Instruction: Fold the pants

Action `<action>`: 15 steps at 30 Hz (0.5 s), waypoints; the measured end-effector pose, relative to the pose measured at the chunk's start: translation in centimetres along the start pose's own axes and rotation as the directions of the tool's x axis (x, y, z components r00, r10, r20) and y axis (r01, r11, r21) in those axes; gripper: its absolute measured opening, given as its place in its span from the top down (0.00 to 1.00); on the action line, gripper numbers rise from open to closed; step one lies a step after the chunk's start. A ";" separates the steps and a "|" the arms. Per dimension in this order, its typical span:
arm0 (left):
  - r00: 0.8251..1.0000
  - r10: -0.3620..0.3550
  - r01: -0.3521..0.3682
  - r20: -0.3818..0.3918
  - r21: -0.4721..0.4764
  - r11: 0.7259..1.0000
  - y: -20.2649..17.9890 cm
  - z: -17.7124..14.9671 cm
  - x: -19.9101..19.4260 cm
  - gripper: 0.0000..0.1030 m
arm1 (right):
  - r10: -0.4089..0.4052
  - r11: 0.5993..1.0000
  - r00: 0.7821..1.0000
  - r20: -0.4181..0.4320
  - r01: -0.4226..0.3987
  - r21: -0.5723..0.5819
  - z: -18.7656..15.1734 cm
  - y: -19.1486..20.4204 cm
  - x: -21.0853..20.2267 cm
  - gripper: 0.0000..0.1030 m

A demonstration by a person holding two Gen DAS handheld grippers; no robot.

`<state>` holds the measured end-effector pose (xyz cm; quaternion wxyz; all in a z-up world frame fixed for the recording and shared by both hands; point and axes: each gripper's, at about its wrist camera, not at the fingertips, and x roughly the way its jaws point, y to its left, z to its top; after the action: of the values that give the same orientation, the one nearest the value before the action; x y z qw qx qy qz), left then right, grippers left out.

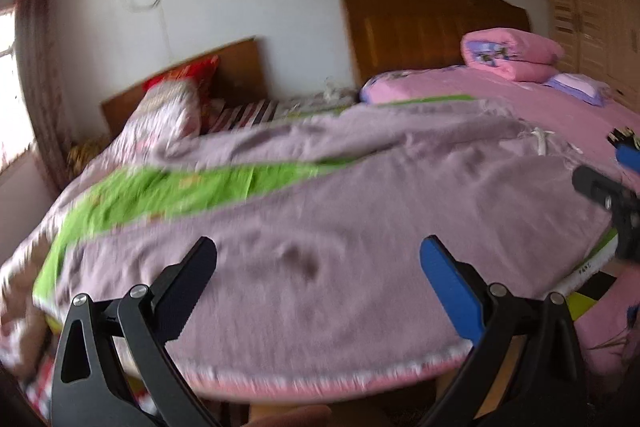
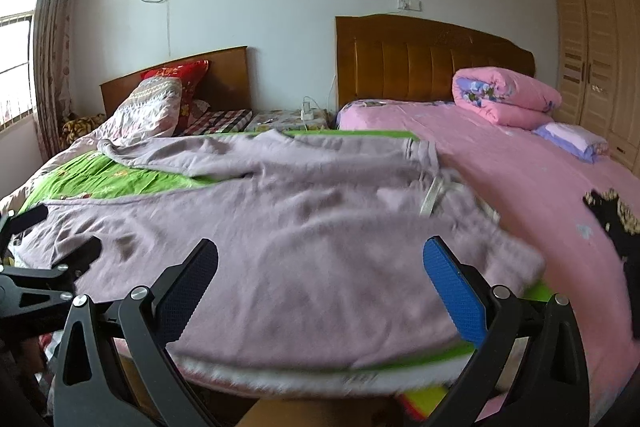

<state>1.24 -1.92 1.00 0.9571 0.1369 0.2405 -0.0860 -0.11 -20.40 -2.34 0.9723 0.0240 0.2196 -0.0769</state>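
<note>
1. Nearest, the left gripper (image 1: pixel 318 257) and the right gripper (image 2: pixel 320 259) both had their fingers wide apart and held nothing, just above the near edge of the bed (image 2: pixel 540 187).
2. Beyond them, the lilac pants (image 2: pixel 300 227) lay spread flat over a green sheet (image 2: pixel 116 173), the waist drawstring (image 2: pixel 434 193) toward the right side.
3. Farther back, a folded pink quilt (image 2: pixel 506 99) rested before the wooden headboard (image 2: pixel 420 55).

soft daylight enters from the window (image 2: pixel 16 67) at the left, blown out white in the left wrist view. that view is smeared by motion blur throughout; the right wrist view blurs only near the bottom. fisheye bending and dark corners frame both.
</note>
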 end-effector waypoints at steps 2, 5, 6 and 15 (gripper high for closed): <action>0.999 0.035 -0.037 0.032 0.080 0.996 -0.1 2.3 0.6 0.01 | -0.004 1.000 1.000 0.010 0.004 -0.029 2.6 -1.3 0.9 0.04; 0.996 0.049 -0.058 0.069 0.130 0.990 0.6 6.8 2.1 0.01 | -0.005 0.998 1.000 0.008 0.006 -0.070 7.7 -3.3 3.5 0.04; 0.996 0.060 -0.068 0.062 0.129 0.989 0.9 8.5 2.9 0.01 | 0.008 0.998 1.000 0.015 -0.007 -0.066 9.5 -4.2 4.6 0.04; 0.913 -0.239 0.209 -0.331 -0.124 0.970 4.3 16.5 21.1 0.01 | 0.219 0.974 0.926 -0.307 -0.224 0.018 18.4 -9.2 25.9 0.04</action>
<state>27.80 -4.93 5.73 0.8892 0.0800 0.4214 -0.1595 29.31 -34.57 2.98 0.9289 0.0520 0.3645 0.0398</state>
